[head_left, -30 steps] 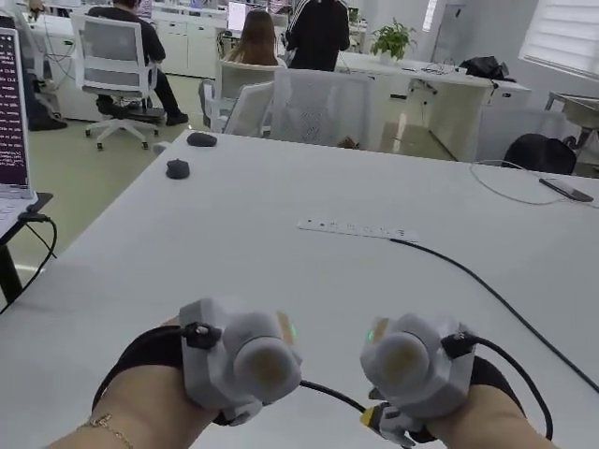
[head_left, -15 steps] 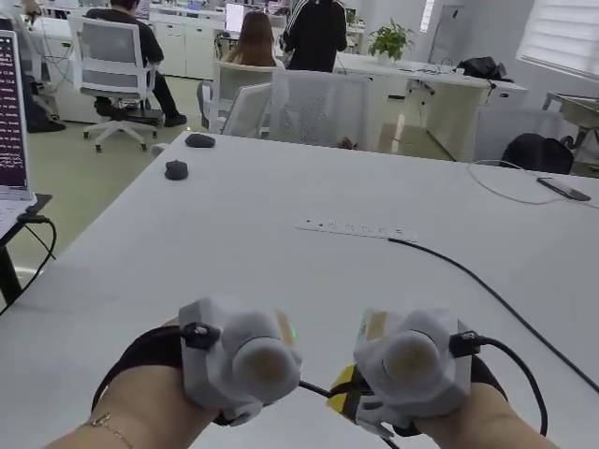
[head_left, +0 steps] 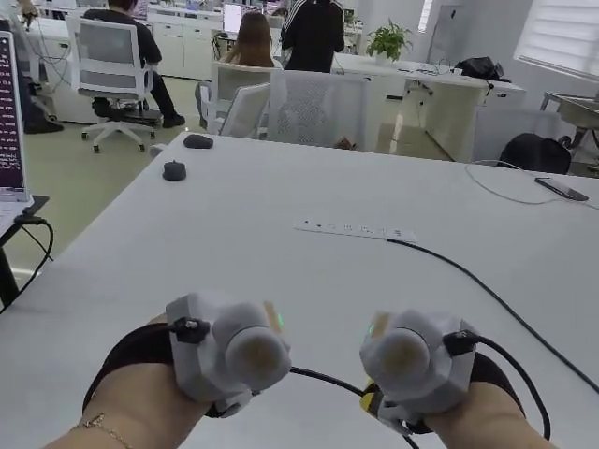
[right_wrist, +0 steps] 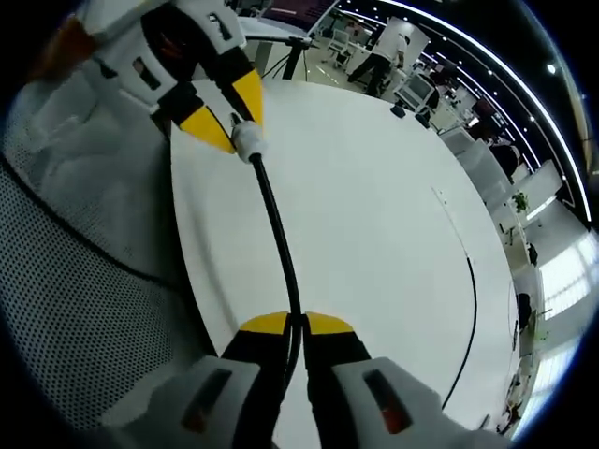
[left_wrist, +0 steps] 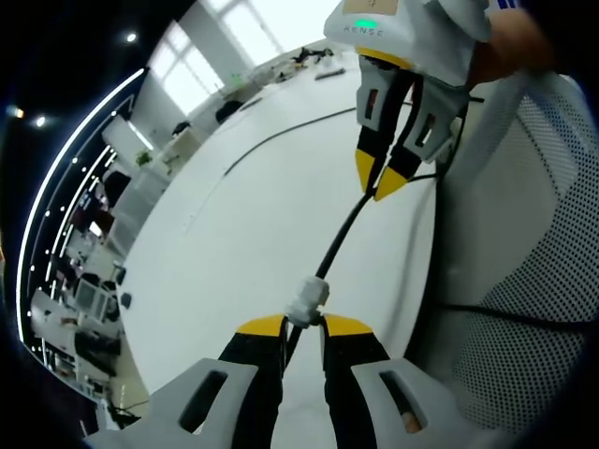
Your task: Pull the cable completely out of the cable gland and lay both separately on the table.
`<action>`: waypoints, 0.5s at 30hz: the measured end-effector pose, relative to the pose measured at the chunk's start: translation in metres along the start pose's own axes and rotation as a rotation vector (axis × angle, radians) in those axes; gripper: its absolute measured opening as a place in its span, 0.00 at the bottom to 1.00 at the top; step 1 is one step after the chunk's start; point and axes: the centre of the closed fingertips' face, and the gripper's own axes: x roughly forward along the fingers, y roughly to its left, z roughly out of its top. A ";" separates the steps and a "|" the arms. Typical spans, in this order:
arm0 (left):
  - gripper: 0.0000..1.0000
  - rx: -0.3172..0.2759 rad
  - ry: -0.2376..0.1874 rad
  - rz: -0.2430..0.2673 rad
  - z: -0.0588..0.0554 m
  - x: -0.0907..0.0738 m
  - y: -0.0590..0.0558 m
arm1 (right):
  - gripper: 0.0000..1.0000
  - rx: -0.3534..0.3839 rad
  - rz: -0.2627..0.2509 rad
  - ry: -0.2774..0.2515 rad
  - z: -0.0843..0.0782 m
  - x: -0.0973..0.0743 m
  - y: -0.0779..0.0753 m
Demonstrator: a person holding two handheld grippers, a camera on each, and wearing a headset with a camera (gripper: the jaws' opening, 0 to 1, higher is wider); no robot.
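Observation:
The white cable gland (left_wrist: 307,297) sits between the yellow tips of my left gripper (left_wrist: 306,325), which is shut on it. A black cable (left_wrist: 344,229) runs out of the gland to my right gripper (left_wrist: 381,178), and the gland is still threaded on it. In the right gripper view, my right gripper (right_wrist: 297,323) is shut on the cable (right_wrist: 276,224), which leads up to the gland (right_wrist: 246,140) in the left gripper (right_wrist: 229,112). In the head view the cable (head_left: 323,379) spans the gap between both grippers, just over the near edge of the white table (head_left: 309,271).
A white power strip (head_left: 356,230) lies mid-table, its black cord (head_left: 487,290) trailing right. Two mice (head_left: 174,170) sit at the far left and a phone (head_left: 560,189) at the far right. A mesh chair (left_wrist: 524,309) is close by the table's near edge. People sit beyond.
The right gripper came close to the left half a second ago and has pulled away to the right again. The left gripper has shifted slightly left; more cable shows between them.

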 end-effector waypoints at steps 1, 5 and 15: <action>0.15 -0.005 0.001 0.005 0.000 0.000 0.001 | 0.04 0.007 0.003 -0.002 0.000 0.000 0.000; 0.15 -0.013 0.013 0.023 -0.004 -0.001 0.006 | 0.12 0.067 0.076 -0.028 0.003 0.000 0.011; 0.15 -0.037 0.027 0.010 -0.010 0.001 0.008 | 0.28 0.387 0.212 -0.374 0.015 -0.083 -0.015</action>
